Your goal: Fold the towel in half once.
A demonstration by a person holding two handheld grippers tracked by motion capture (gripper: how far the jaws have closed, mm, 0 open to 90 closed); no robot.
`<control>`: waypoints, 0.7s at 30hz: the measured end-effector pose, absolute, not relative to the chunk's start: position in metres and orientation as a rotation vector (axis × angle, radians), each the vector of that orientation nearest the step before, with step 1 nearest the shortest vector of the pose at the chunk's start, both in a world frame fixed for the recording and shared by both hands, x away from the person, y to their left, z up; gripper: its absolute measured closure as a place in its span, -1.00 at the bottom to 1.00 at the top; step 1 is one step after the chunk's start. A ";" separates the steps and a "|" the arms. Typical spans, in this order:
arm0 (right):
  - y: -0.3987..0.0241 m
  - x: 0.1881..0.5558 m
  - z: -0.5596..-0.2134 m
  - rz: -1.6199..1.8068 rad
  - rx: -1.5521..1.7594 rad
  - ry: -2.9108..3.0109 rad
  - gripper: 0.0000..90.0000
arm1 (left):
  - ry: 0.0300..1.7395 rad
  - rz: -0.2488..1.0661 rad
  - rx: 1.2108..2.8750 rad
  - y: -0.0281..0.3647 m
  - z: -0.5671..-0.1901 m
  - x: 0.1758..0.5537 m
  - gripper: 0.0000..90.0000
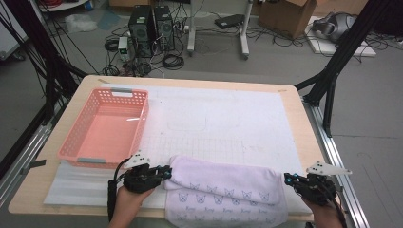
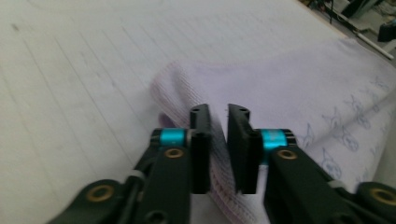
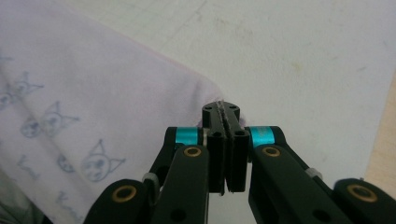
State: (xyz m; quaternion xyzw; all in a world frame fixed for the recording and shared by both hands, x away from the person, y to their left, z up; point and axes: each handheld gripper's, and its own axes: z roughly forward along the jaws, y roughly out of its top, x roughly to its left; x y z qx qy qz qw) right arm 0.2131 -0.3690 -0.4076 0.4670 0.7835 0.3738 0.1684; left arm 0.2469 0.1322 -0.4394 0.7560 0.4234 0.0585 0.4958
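Towel point(image 1: 223, 190) lies folded along the near edge of the table point(image 1: 294, 102), pale lilac with small cat-face prints, its lower layer hanging over that edge. At its left end the left gripper point(image 1: 166, 173) has its 2 jaws standing a little apart – in the left gripper view point(image 2: 218, 112) a fold of the cloth sits in the gap, the pads not pressing on it. At the right end the right gripper point(image 1: 288, 179) is nearly closed; in the right gripper view point(image 3: 222, 108) its jaws meet with just a thin seam between them, right at the towel's corner – whether cloth is pinched there is not clear. Farther back on the left stands a pink basket point(image 1: 71, 137) on the white mat point(image 1: 247, 118).
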 end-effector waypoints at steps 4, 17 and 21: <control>-0.369 0.218 -0.407 1.142 1.372 2.161 0.28 | 1.024 0.185 1.829 0.127 -0.439 0.253 0.01; -0.356 0.239 -0.440 1.028 1.383 2.286 0.83 | 1.066 0.209 1.862 0.119 -0.449 0.266 -0.14; -0.356 0.241 -0.439 0.985 1.343 2.234 0.88 | 1.044 0.182 1.893 0.112 -0.454 0.266 -0.17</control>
